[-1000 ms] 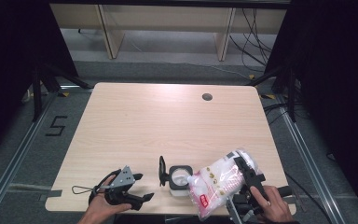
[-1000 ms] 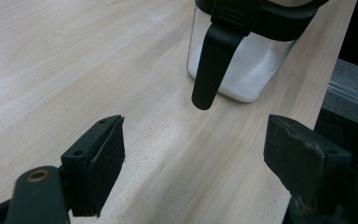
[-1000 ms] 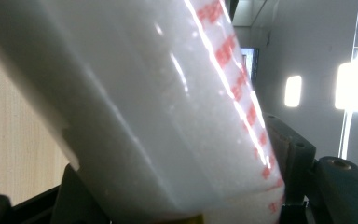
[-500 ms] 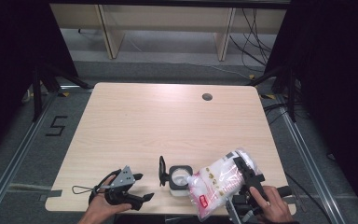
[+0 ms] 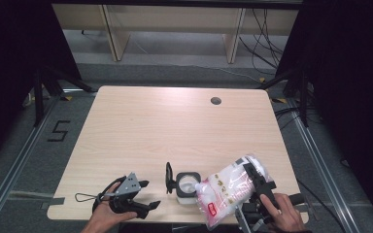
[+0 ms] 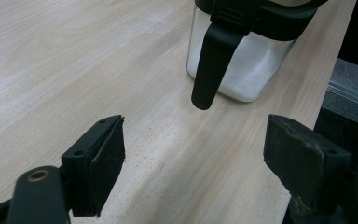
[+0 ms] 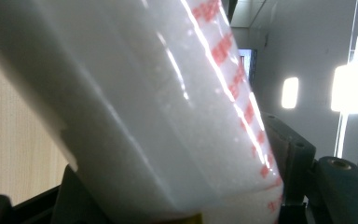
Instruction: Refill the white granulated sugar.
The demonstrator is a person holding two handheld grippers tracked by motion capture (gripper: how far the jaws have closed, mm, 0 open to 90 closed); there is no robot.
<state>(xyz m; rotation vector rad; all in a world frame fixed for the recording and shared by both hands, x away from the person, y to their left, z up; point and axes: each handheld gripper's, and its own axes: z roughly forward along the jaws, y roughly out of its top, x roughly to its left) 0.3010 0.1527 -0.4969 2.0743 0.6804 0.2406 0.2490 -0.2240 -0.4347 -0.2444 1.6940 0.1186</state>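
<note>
- High view is showing the right gripper [image 5: 252, 182] clamping a clear plastic bag of white granules [image 5: 226, 190], tilted so its lower end with the red label is hanging at the near bench edge, just beside the open jar [image 5: 185, 185].
- Right gripper view is confirming the hold: the bag [image 7: 168, 102] is sitting pinched between the two jaws, red print running down its side, so this gripper is closed on it rather than gaping.
- Left gripper [image 5: 135, 201] is resting low on the bench [image 5: 175, 126] near the person's left hand [image 5: 108, 217], jaws spread wide with nothing between them.
- Left gripper view is looking across the wood at the glass jar [image 6: 242, 60], which is already holding some white granules, with its black flip lid's latch [image 6: 214, 60] hanging down the front.
- My guess is that the step under way is pouring from the bag into the jar.
- To do it well, the pouring corner should be sitting right over the jar's mouth before the bag is tipped further; I cannot tell from here whether it is lined up or even cut open.
- Tipping slowly seems wise, since the soft bag may slump and dump its load at once.
- Bringing the idle left gripper onto the jar's body would be steadying it, as it is standing close to the near bench edge.
</note>
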